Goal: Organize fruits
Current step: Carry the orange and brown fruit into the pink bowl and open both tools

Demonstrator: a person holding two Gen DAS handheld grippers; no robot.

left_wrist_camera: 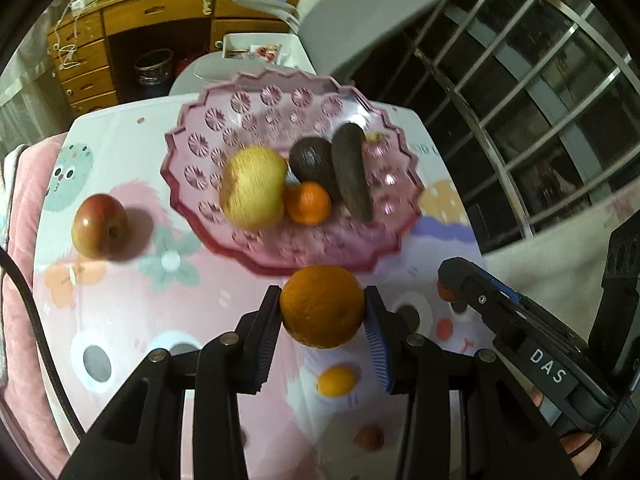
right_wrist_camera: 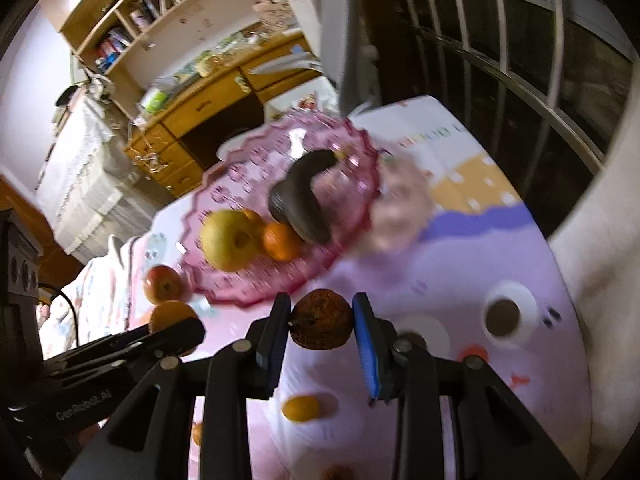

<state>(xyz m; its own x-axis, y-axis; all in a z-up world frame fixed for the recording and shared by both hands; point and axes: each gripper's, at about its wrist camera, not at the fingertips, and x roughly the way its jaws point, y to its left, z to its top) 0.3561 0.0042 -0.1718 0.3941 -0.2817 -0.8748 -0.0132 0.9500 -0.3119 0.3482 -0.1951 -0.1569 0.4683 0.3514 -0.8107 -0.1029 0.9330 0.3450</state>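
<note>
two hand-held grippers hang over a pink patterned table [left_wrist_camera: 120,300], each carrying a fruit toward the plate. nearest, the left gripper [left_wrist_camera: 322,322] pinches an orange [left_wrist_camera: 322,306] between its blue pads, gripped at the widest part, which looks a sensible hold for a round thing that would otherwise roll out. the orange is clear of the table, just short of the plate's near rim. beside it, to the right, the right gripper [right_wrist_camera: 322,320] clamps a brown, wrinkled fruit [right_wrist_camera: 322,319], its kind hard to tell, also squeezed across its middle and held above the cloth.

under and behind the fingers a small orange [left_wrist_camera: 336,380] lies loose on the table, and another reddish fruit [left_wrist_camera: 370,438] sits blurred at the near edge. to the left, well apart from the plate, a red apple [left_wrist_camera: 100,226] waits alone; these seem the ones left to gather.

further out stands the pink scalloped plate [left_wrist_camera: 224,128], the likely home for everything. it holds a yellow apple [left_wrist_camera: 254,188], a small mandarin [left_wrist_camera: 308,203] touching it, an avocado [left_wrist_camera: 310,164] and a long dark fruit [left_wrist_camera: 351,172], clustered toward the middle and right, so the far and left parts stay free for more.

beyond the table a wooden desk [left_wrist_camera: 132,12] and a barred window [left_wrist_camera: 540,80] close the room.
</note>
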